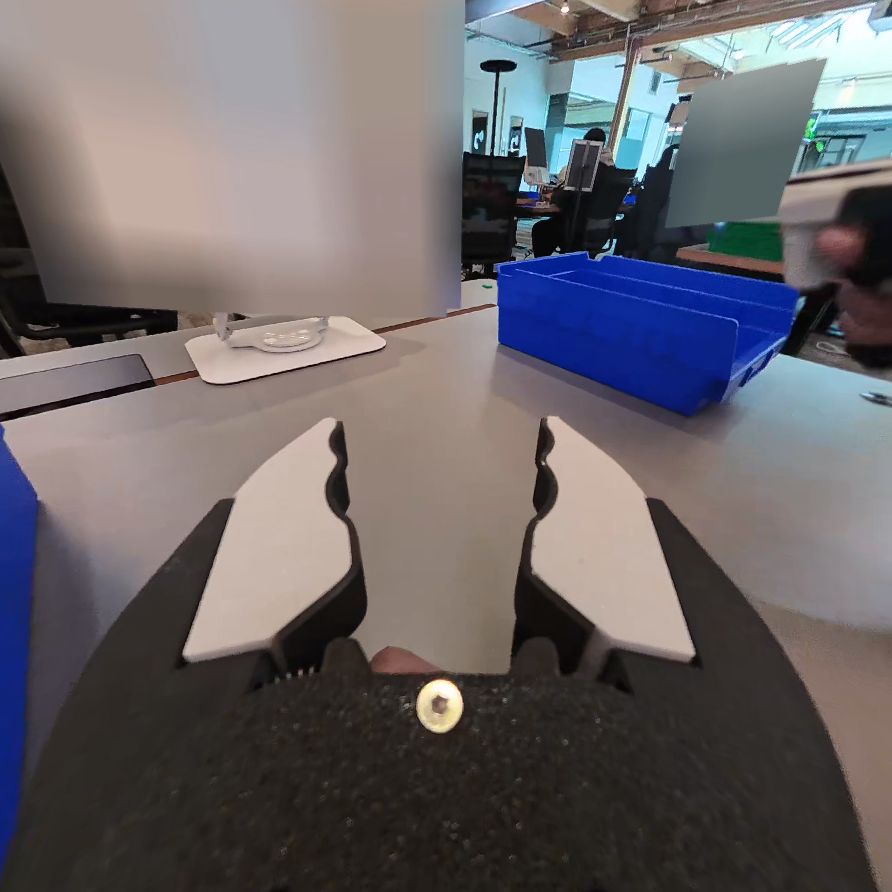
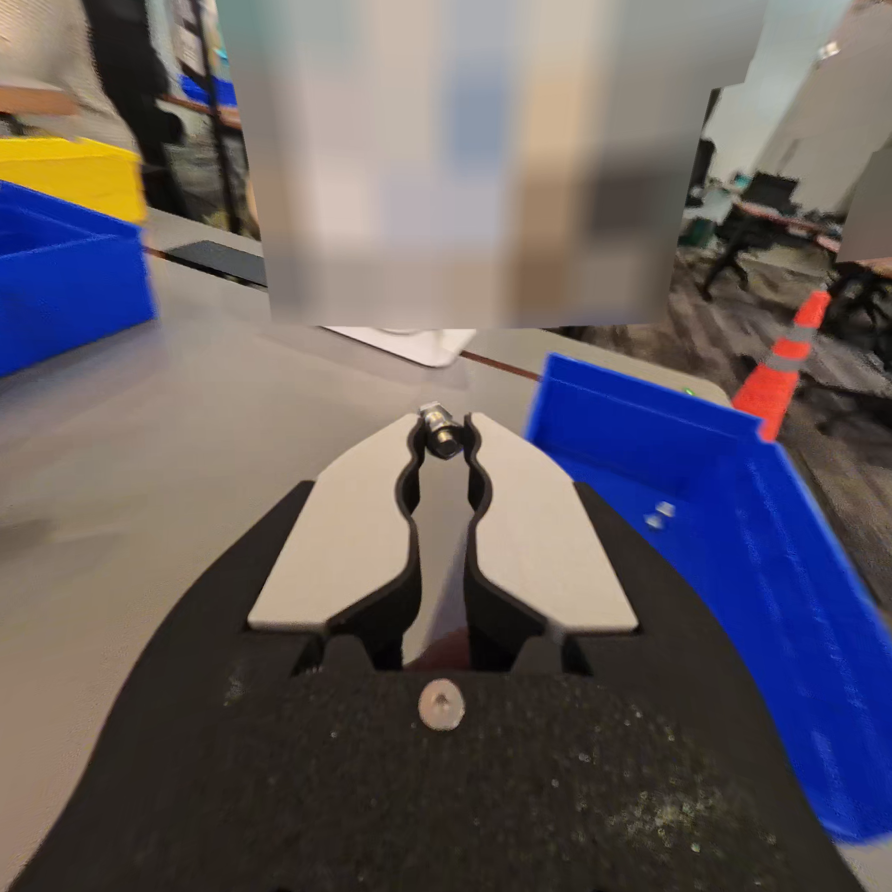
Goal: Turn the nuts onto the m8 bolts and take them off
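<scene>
In the left wrist view, the left gripper point(image 1: 441, 446) sat in the lower half of the frame with its jaws spread wide and nothing between them, above the bare grey table point(image 1: 434, 386). At the upper right of that frame stood a blue parts bin point(image 1: 627, 333) with a divider inside; its contents could not be seen from this low angle. A white flat stand base point(image 1: 285, 350) lay at centre left, and a sliver of another blue bin point(image 1: 14, 579) showed at the left edge. In the right wrist view, the right gripper point(image 2: 443, 434) was closed on an m8 bolt point(image 2: 441, 432) pinched at its fingertips in the middle of the frame, a nut apparently on it, though blur hid the detail. At the right, an open blue bin point(image 2: 772, 555) held two small silvery pieces point(image 2: 659, 514), likely nuts. At the upper left were a second blue bin point(image 2: 72, 275) and behind it a yellow bin point(image 2: 72, 174), contents unseen. An orange traffic cone point(image 2: 782, 367) stood on the floor at the right.
</scene>
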Demonstrator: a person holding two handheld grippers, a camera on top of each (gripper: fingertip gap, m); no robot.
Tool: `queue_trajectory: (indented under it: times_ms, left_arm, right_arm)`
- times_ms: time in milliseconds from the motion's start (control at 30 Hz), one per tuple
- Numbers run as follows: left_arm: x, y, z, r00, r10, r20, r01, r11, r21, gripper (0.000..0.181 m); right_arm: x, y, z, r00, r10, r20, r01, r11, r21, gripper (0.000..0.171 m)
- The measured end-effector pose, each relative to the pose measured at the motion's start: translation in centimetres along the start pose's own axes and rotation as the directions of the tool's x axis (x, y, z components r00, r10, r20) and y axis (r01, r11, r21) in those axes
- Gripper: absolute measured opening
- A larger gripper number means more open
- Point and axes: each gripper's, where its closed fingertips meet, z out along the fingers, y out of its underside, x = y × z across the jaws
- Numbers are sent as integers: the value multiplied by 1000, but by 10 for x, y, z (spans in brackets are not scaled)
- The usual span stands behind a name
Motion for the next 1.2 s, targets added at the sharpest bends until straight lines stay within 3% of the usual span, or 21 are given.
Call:
queue_trajectory:
  times_ms: [133,300,467,800,867,967,1100,1200]
  left_arm:
    - [8,1,-1,997,71,6,-70,998,-3,71]
    - [16,7,2,998,61,-21,-62,997,-37,72]
    - [10,12,4,1000,18,-23,-19,998,-63,72]
    - [14,16,6,999,23,-39,-26,996,-84,71]
    - [15,16,7,999,33,-39,-36,996,-87,71]
    - [15,18,7,999,33,-39,-37,995,-91,71]
    - [11,17,8,999,27,-22,-29,996,-89,71]
    - [10,17,8,999,30,-16,-31,996,-89,70]
  right_arm:
    - [101,70,45,997,8,-71,-34,930,-365,15]
    - [158,150,88,998,-20,-64,-28,744,-668,16]
    - [184,176,106,990,-55,-129,-54,698,-714,16]
    - [189,177,110,985,-29,-168,-94,729,-678,16]
    - [191,174,111,983,-46,-178,-86,742,-665,19]
    - [188,145,104,977,-61,-204,-76,793,-604,46]
    - [142,56,70,979,-65,-195,-13,927,-374,50]
    - [63,-11,38,996,-2,-90,-8,994,-106,50]
